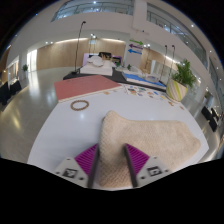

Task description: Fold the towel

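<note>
Had gripper (112, 160) clamped on towel (138, 140), both purple pads (87, 157) pressing beige fabric between them. Towel lay bunched on white table (60, 128), spreading ahead and to right of my fingers. Ring (79, 104) sat beyond towel, near red mat (78, 87). Potted plant (181, 80) stood at far right table edge.

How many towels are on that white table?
1. The beige towel lies on the white table, its near end running between the fingers of the gripper. Clutter further back could hide others.
</note>
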A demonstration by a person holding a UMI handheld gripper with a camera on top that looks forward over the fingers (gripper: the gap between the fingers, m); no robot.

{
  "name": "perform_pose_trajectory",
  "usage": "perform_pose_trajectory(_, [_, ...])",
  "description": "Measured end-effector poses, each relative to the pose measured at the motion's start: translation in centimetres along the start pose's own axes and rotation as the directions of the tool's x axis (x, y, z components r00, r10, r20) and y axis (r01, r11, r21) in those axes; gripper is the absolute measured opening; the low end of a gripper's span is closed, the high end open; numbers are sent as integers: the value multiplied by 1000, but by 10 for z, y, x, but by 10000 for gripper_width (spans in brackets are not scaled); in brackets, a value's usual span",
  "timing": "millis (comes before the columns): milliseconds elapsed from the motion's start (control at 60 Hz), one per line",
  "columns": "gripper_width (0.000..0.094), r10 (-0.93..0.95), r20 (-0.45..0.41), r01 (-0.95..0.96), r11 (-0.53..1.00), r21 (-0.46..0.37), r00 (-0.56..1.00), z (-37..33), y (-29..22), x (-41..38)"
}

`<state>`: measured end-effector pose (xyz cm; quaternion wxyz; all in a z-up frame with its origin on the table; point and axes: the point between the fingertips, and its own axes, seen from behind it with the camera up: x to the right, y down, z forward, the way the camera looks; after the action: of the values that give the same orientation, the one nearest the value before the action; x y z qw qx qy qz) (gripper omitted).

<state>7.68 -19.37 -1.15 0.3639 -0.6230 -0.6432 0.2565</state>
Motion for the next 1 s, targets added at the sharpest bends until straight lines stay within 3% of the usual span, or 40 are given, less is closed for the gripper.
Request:
perform_pose_trajectory(100, [110, -78, -54, 77, 997, -21, 996, 3, 3, 17])
perform_pose_trajectory(150, [43, -95, -50, 94, 995, -18, 994, 4, 3, 19])
perform_pose_trajectory(367, [18, 41, 31, -39, 998, -55, 999, -16, -23, 41])
perform_pose_trajectory(583, [21, 114, -17, -114, 993, -24, 993, -40, -82, 186])
perform_pose_trajectory(700, [27, 88, -96, -93, 995, -48, 992, -21, -67, 280])
perform_pose_trajectory(817, [33, 69, -94, -78, 993, -93, 993, 7, -33, 322])
perform_pose_trajectory(833, [66, 74, -85, -82, 992, -99, 994, 10, -30, 324])
perform_pose_trajectory(950, [896, 107, -74, -113, 990, -83, 992, 9, -25, 343])
perform_pose_trajectory(983, [797, 107, -69, -112, 991, -73, 992, -3, -28, 347])
perform_pose_trajectory(1000, [802, 105, -71, -110, 991, -73, 992, -11, -28, 349])
